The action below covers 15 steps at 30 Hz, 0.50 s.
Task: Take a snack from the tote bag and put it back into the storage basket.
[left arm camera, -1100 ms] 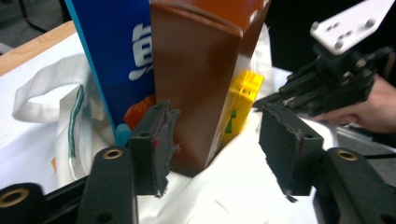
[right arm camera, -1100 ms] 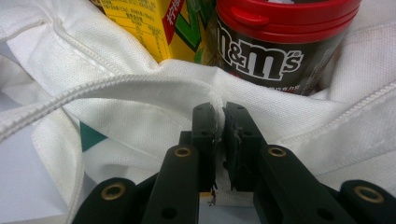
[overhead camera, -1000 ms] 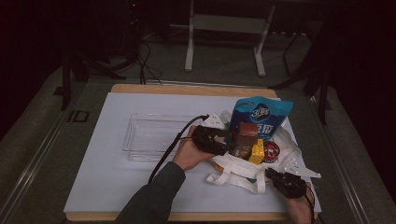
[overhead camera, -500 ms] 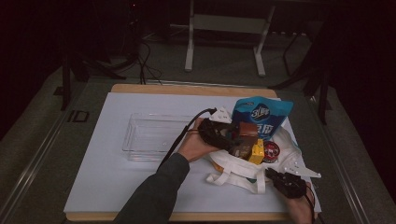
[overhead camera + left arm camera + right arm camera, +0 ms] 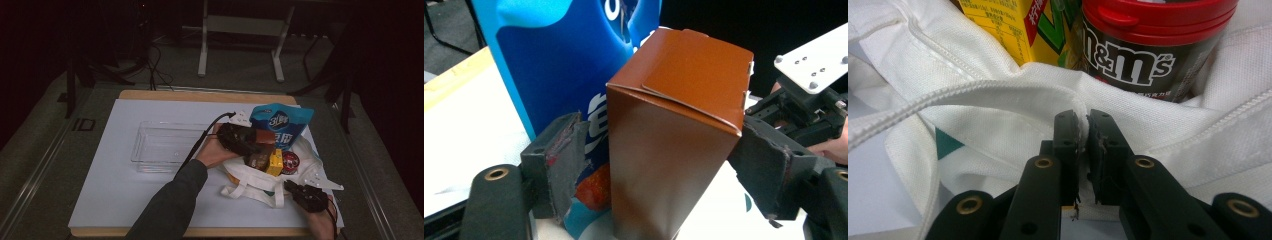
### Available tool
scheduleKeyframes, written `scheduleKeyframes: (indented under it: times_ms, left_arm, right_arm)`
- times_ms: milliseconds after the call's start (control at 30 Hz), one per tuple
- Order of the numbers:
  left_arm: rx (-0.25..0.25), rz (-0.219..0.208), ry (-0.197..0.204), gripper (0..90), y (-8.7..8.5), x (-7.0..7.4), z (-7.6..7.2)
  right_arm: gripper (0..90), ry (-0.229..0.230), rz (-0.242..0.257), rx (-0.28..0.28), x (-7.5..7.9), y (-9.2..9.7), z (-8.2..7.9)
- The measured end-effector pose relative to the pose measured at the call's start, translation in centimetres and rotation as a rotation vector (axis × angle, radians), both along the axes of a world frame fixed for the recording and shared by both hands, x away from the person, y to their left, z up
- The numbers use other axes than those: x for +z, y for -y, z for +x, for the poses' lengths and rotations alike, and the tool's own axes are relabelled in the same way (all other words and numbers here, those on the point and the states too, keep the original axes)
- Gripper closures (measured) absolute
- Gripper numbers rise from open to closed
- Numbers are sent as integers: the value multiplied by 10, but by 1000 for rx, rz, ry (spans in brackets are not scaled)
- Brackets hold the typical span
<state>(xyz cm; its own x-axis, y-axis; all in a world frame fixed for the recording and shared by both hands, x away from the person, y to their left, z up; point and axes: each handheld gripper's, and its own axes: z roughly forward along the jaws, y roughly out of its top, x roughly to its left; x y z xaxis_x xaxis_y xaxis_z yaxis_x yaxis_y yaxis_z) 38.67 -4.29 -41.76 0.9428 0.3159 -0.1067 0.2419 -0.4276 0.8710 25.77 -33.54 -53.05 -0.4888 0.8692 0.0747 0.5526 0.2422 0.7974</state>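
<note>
A brown carton [image 5: 674, 125] stands upright in the white tote bag [image 5: 250, 181], in front of a blue snack bag [image 5: 282, 122]. My left gripper [image 5: 257, 140] reaches into the bag from the left. Its jaws have just been opening and straddle the carton [image 5: 266, 136], with a gap at the left pad [image 5: 559, 165]. Low at the bag's near right rim, my right gripper [image 5: 292, 186] is shut on the white fabric [image 5: 973, 100], pinched between its tips [image 5: 1084, 125]. Behind that rim stand a yellow carton [image 5: 1013, 25] and a red-lidded M&M's jar [image 5: 1143, 45].
A clear plastic tray [image 5: 165, 145] lies on the white mat [image 5: 115, 190] left of the bag. The wooden table edge [image 5: 200, 95] runs along the far side. Stand legs and cables sit on the floor beyond.
My left hand has carried its gripper to the right, up to the brown carton in the bag. The right gripper has kept its place on the bag's rim.
</note>
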Motion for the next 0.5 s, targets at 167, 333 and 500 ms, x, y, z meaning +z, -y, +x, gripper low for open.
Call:
scheduleKeyframes:
  times_ms: [167,333,500]
  left_arm:
    - [-21,-2,-7,191,4,-1,2]
    - [-39,-1,6,170,9,2,1]
    - [-89,-5,16,218,17,2,1]
  right_arm:
    - [827,0,-1,1,0,0,0]
    - [827,0,1,4,0,0,0]
    - [826,0,4,7,0,1,0]
